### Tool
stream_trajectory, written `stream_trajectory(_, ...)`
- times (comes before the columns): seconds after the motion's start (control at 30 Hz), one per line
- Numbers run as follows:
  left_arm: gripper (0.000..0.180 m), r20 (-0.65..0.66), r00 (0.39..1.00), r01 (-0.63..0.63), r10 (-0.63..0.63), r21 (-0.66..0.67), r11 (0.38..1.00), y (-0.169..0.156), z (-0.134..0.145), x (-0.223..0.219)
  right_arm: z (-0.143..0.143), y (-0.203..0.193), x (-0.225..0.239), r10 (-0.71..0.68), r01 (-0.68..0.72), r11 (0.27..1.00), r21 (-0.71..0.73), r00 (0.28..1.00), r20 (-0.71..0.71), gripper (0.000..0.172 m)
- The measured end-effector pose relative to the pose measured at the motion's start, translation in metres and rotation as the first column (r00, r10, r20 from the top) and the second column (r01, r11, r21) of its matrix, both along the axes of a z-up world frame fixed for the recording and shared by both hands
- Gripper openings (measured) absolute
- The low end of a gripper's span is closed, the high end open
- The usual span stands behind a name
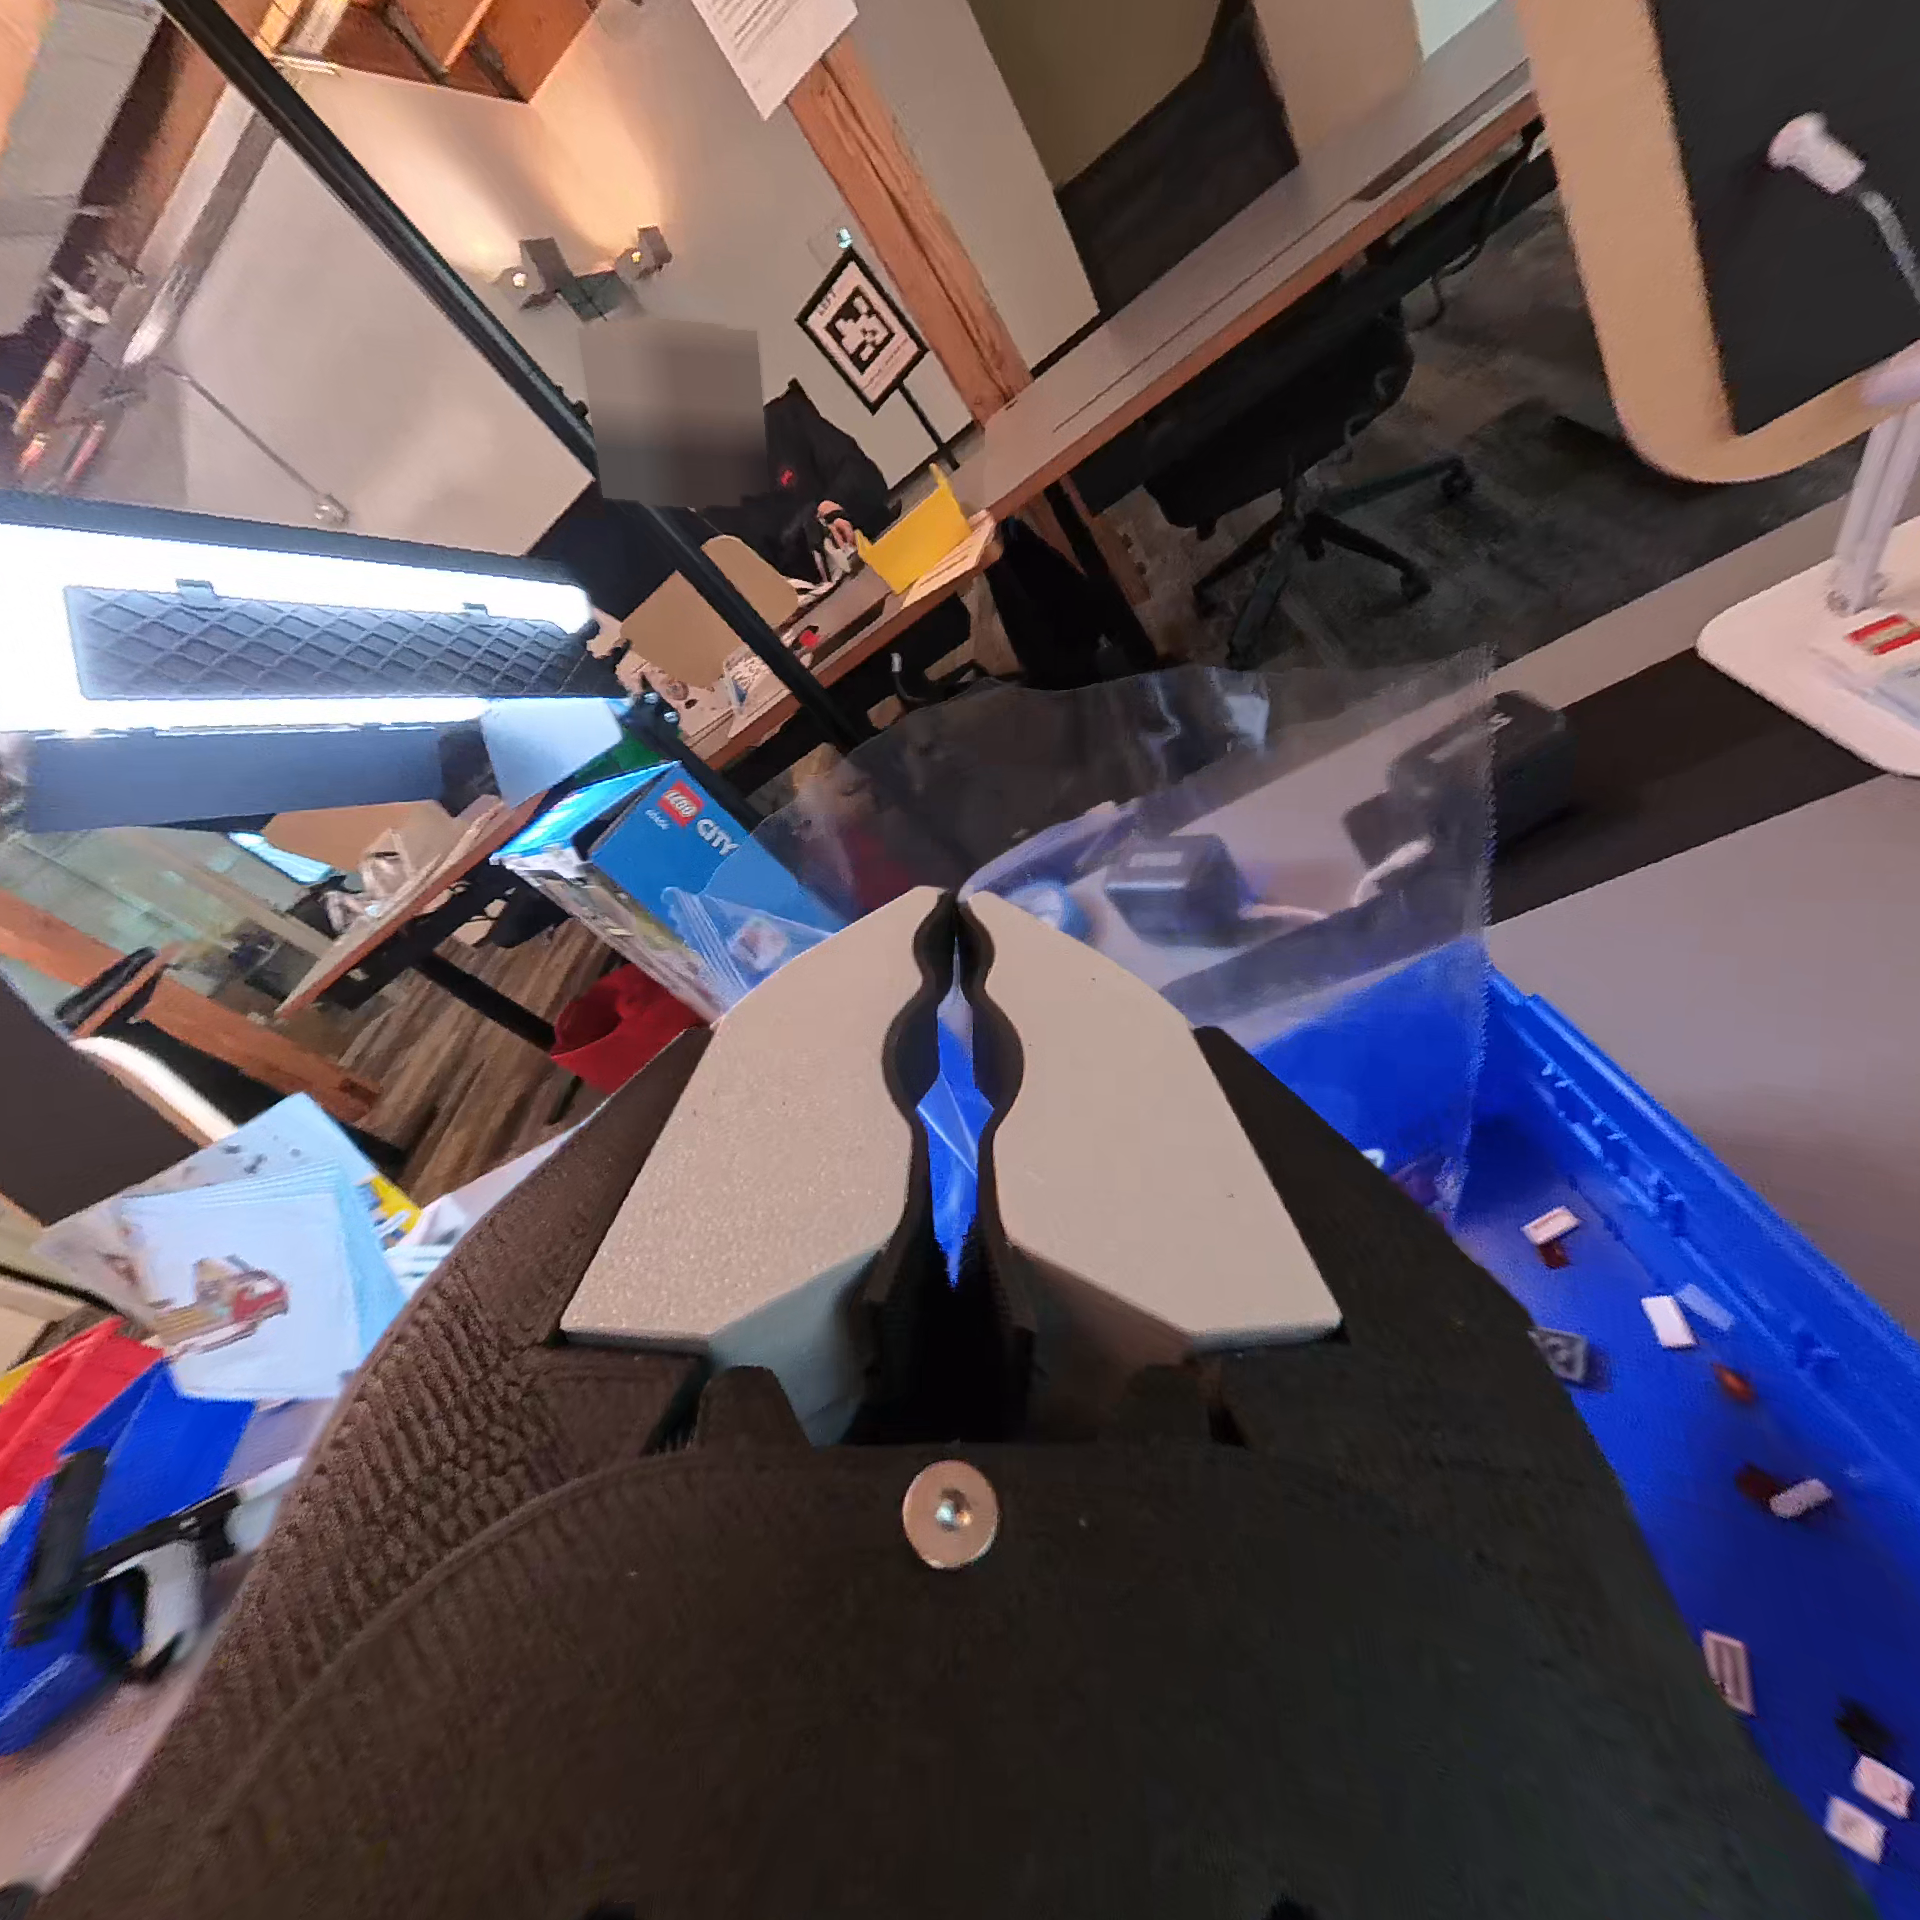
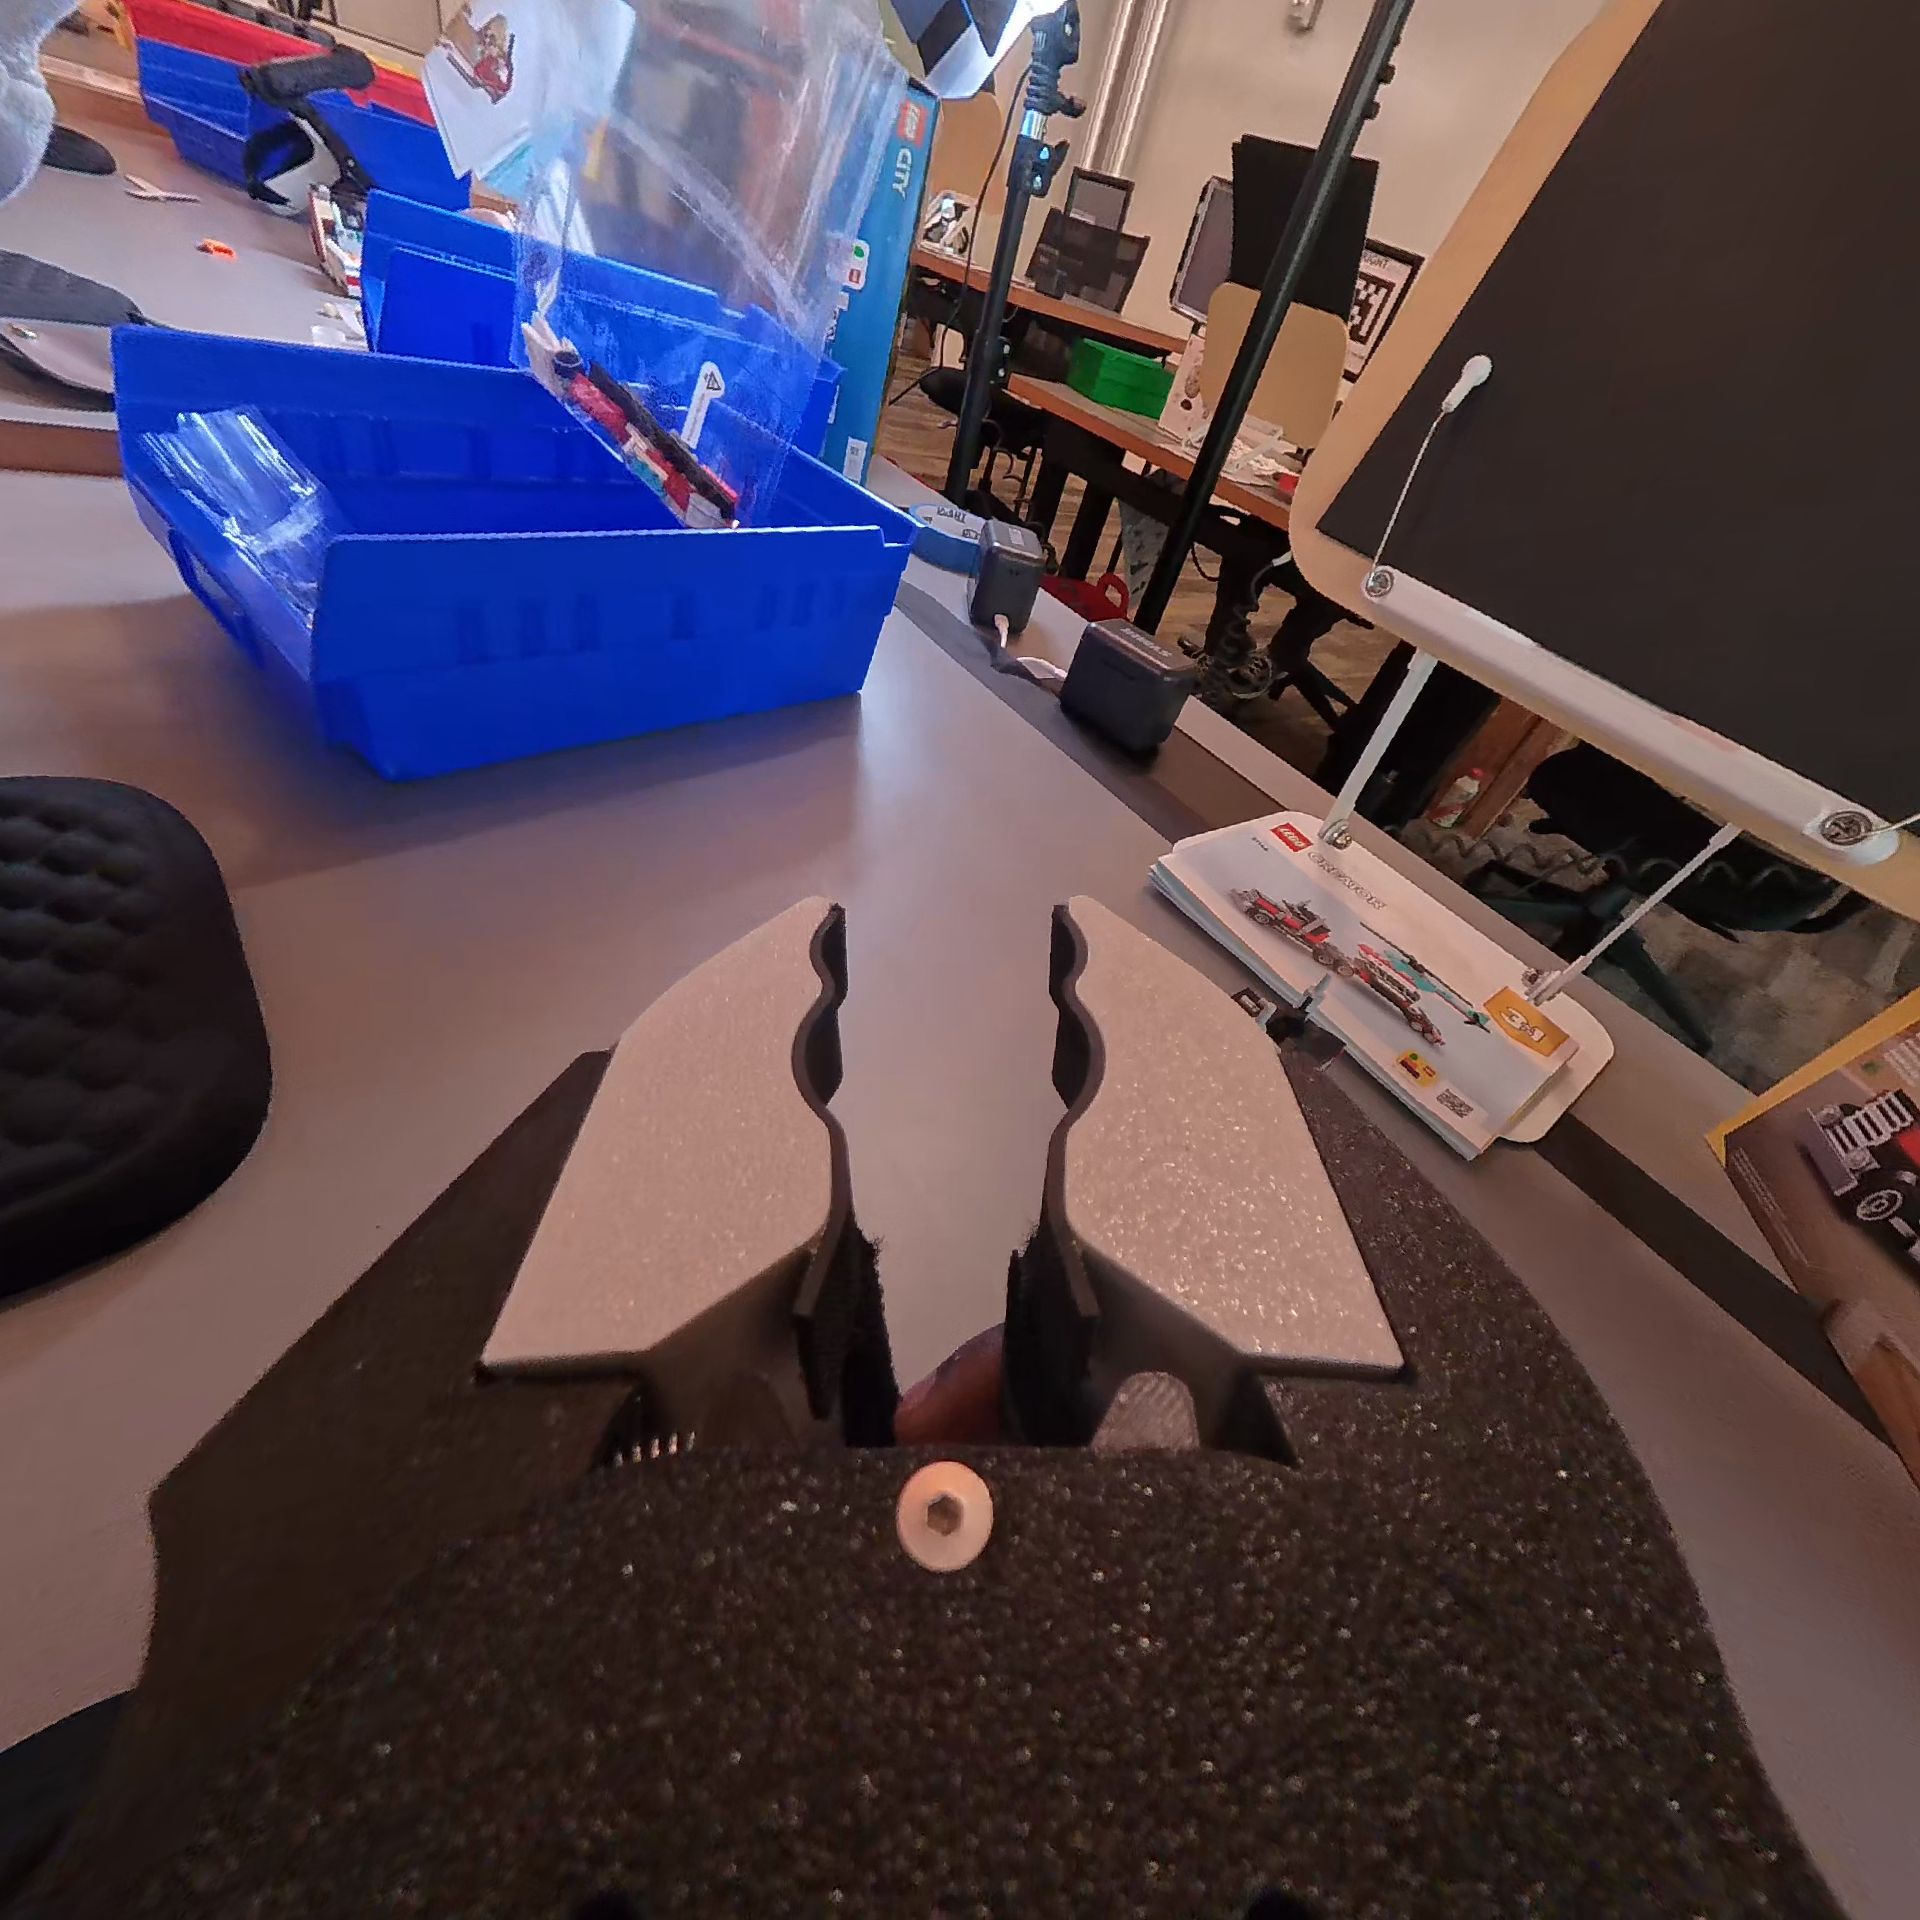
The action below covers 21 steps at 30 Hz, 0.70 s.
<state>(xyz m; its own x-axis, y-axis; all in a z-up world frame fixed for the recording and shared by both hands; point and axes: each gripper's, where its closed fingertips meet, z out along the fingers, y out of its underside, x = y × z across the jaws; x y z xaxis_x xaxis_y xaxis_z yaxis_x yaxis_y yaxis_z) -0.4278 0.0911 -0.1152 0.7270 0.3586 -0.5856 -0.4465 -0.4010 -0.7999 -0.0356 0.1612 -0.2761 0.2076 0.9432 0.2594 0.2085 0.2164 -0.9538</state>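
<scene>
Small pieces (image 1: 1668, 1322) in blue bin (image 1: 1621, 1143) blurred

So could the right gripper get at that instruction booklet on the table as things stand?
Probably yes. The right gripper is open and holds nothing, and the booklet lies just to its right on the table. Thin stand legs resting on it might get in the way.

Printed writing marks the blue box (image 1: 665, 862) and booklet (image 2: 1361, 966).
</scene>
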Motion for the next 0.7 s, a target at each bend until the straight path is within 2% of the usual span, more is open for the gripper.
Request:
stream_trajectory(0.27,0.000,0.095,0.990,0.094,-0.101,0.077,0.993,0.011,0.002,0.012,-0.001,0.002,0.001,-0.009,0.009,1.000,-0.005,1.000,0.004,0.038)
stream_trajectory(0.37,0.000,0.170,0.969,0.161,-0.182,0.129,0.978,0.015,0.000,0.022,-0.001,0.002,0.000,-0.006,0.006,1.000,-0.002,1.000,0.006,0.037)
stream_trajectory(0.53,0.000,0.263,0.935,0.196,-0.237,0.173,0.965,0.015,-0.014,0.022,-0.002,0.003,0.001,-0.009,0.009,1.000,-0.005,1.000,0.006,0.038)
stream_trajectory(0.7,0.000,0.227,0.960,0.148,-0.165,0.090,0.985,0.004,-0.042,0.013,-0.004,0.004,0.002,-0.010,0.010,1.000,-0.004,1.000,0.012,0.037)
